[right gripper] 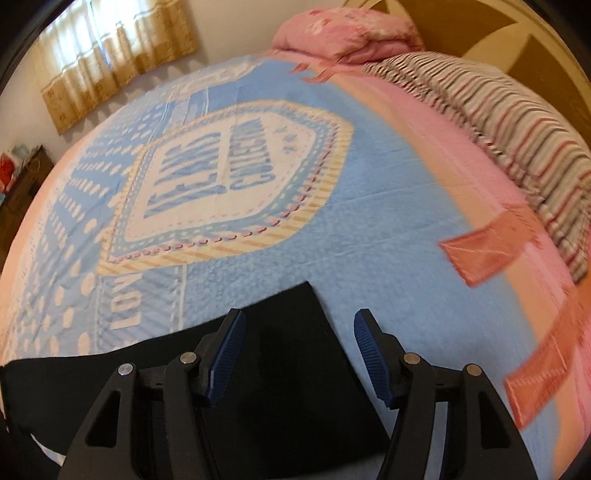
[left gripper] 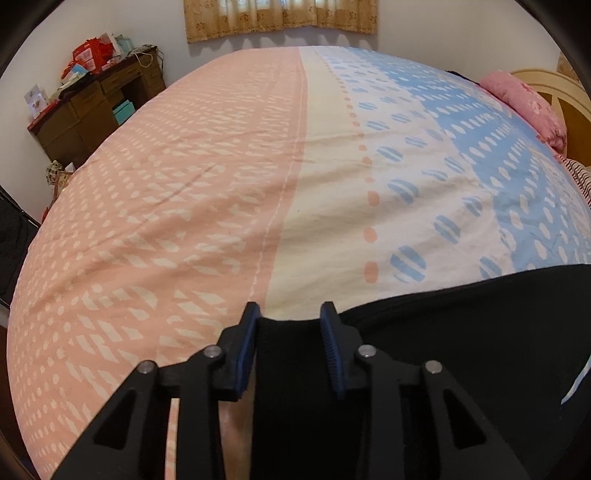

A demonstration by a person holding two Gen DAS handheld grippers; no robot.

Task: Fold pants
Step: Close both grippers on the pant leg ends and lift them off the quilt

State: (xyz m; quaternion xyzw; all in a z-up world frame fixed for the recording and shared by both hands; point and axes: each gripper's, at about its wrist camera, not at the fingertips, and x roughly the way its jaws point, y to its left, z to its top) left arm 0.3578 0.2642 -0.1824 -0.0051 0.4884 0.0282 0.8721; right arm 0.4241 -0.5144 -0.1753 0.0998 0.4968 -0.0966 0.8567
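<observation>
Pants (left gripper: 461,332) | left gripper (left gripper: 291,314) clamps edge | right gripper (right gripper: 297,325) wide above

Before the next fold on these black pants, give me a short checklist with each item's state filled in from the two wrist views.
1. Left gripper has cloth between its fingers: ok, a strip of the pants fills the gap.
2. Left pads actually pinching that cloth: cannot tell.
3. Right gripper has hold of the pants: not ok, jaws stand apart over the corner, pads clear of it.
4. Pants corner lies flat under the right gripper: ok.
5. Bedspread ahead free of clutter: ok; the pink pillow and striped pillow sit far off.
6. Right view sharp: not ok, blurred.
</observation>
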